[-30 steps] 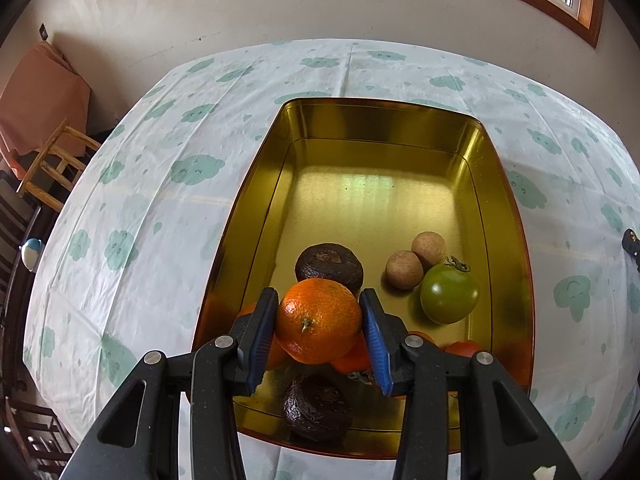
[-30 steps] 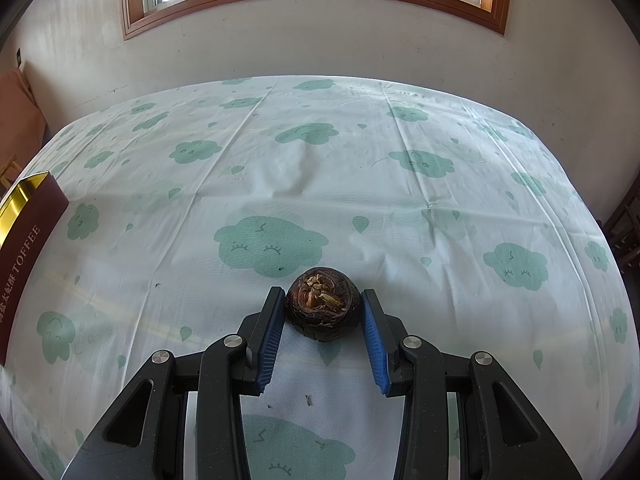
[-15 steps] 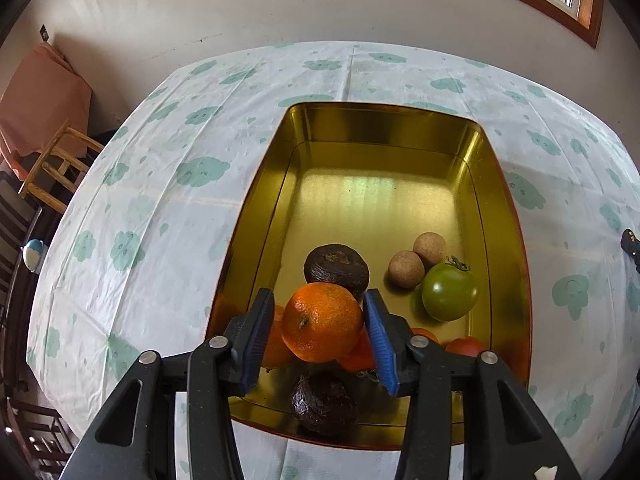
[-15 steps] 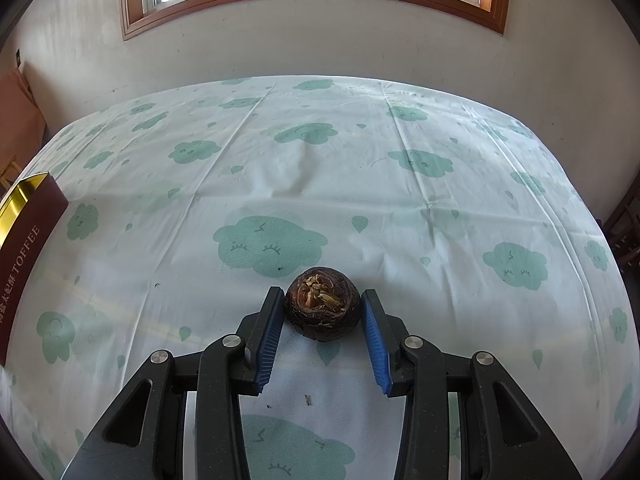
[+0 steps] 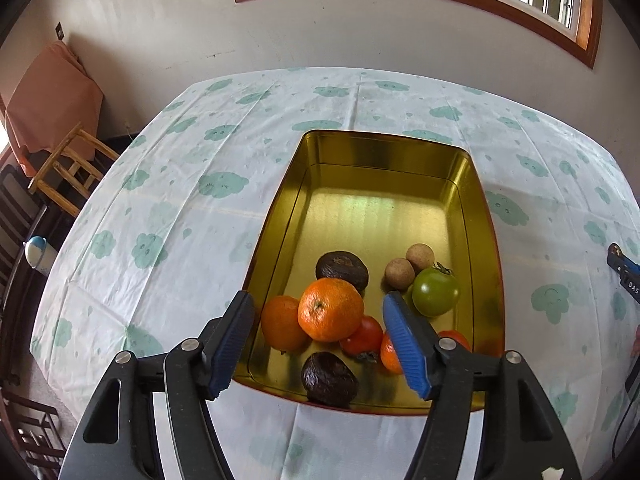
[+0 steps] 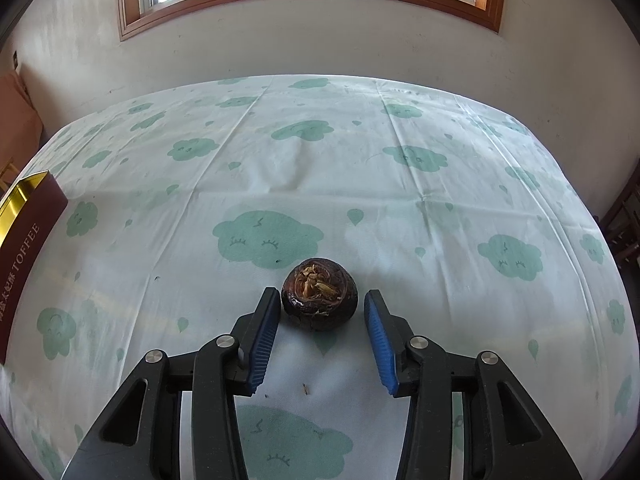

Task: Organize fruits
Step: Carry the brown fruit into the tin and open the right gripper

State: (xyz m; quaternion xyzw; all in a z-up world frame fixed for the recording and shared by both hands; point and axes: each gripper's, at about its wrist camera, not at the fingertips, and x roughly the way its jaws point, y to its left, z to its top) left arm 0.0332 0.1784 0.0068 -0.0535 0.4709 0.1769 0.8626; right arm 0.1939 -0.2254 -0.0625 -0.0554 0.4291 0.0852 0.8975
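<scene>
In the left wrist view a gold tin (image 5: 486,240) holds several fruits. An orange (image 5: 330,309) rests on top of a second orange (image 5: 280,322) and a red tomato (image 5: 362,336). My left gripper (image 5: 316,306) hangs above the tin's near end, its jaws opening, well clear of the orange on both sides. In the right wrist view a dark brown round fruit (image 6: 319,300) sits on the cloud-print tablecloth (image 6: 360,168). My right gripper (image 6: 321,294) straddles it with jaws opening; a thin gap shows at each pad.
Also in the tin are a green tomato (image 5: 435,292), two tan round fruits (image 5: 400,274), and two dark fruits (image 5: 342,270). The tin's maroon side (image 6: 24,240) shows at the right view's left edge. A wooden chair (image 5: 64,168) stands beyond the table's left edge.
The left jaws spread wide and let go of the orange, which now lies on the pile; that gripper drew up and back. The right jaws eased off the dark fruit.
</scene>
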